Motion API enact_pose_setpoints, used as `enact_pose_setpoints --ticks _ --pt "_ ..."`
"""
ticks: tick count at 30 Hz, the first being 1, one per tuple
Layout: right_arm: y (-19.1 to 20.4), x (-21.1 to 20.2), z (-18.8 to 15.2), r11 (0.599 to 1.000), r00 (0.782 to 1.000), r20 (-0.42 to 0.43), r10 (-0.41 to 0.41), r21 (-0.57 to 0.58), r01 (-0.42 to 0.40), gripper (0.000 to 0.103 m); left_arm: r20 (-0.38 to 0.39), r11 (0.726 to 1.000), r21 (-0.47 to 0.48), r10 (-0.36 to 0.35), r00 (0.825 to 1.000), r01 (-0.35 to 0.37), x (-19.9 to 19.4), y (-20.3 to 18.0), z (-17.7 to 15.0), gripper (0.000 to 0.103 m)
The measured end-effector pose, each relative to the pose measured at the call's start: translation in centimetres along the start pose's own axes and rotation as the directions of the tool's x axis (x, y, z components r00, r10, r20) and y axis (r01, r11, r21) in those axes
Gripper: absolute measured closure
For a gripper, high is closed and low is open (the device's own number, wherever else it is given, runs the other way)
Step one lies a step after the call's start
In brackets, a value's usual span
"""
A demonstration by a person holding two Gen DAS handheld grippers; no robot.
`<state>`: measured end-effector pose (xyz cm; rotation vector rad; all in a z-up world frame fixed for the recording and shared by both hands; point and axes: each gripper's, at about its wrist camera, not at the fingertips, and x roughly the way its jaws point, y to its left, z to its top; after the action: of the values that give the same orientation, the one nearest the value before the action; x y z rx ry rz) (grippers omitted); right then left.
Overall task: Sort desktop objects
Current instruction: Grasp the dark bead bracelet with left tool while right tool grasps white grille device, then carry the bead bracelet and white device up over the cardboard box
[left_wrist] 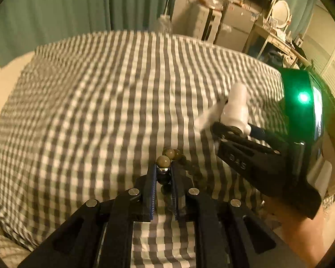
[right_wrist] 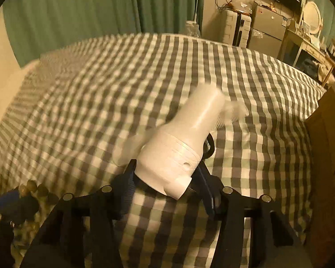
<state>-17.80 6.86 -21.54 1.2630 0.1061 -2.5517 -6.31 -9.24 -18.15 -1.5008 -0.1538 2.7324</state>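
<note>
The left gripper (left_wrist: 164, 174) has its two fingers drawn narrow, clamped on a string of round olive-brown beads (left_wrist: 167, 156): one bead and a shiny metal piece sit pinched between the blue-lined pads, one bead stands just above the fingertips, and the rest of the strand trails off to the right over the cloth. In the right wrist view the same beads (right_wrist: 33, 188) show as a blurred cluster at the lower left edge of the picture, beside the dark body of the other tool. The right gripper (right_wrist: 167, 178) holds a white plastic bottle-shaped object (right_wrist: 189, 138) by its wide lower end; its fingers stand at a middling width, one on each side of the white body, and the pads appear to press on it, though blur softens the contact. The object's narrower end tilts up and away from the fingers, and a hazy white smear hangs beside it. From the left wrist view the white object (left_wrist: 235, 109) sits to the right of the beads, well apart from them, over the right part of the grey-and-white checked bedspread (left_wrist: 89, 100), nearer its right edge than its middle. The bedspread covers the whole surface under both tools, and green curtains (right_wrist: 78, 11) hang behind its far edge
</note>
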Motion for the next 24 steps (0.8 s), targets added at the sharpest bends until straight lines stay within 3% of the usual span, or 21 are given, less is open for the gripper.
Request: enact_pose_setpoints --ticks 5,9,16,24 --pt "-1.3 -4.7 0.9 0.999 0.99 0.141 0.028 0.035 -0.033 0.052 0.09 1.0 -0.003 0.019 0.996 -0.019 -2.2 -0.1 2.2 0.092" --pt "-1.5 -9.0 1.6 0.998 0.969 0.242 0.056 0.027 -0.065 0.052 0.162 0.999 -0.017 0.037 0.986 -0.035 -3.0 0.5 4.2 0.092" --pt "-0.8 -18.1 3.1 0.993 0.918 0.383 0.103 0.022 -0.12 0.052 0.268 0.999 -0.015 0.04 0.963 -0.037 -7.8 0.2 6.2 0.092" --pt "-4.0 -29.3 3.3 0.992 0.844 0.529 0.091 0.028 -0.124 0.052 0.383 0.998 0.029 0.038 0.923 -0.053 -14.9 -3.6 6.8 0.092"
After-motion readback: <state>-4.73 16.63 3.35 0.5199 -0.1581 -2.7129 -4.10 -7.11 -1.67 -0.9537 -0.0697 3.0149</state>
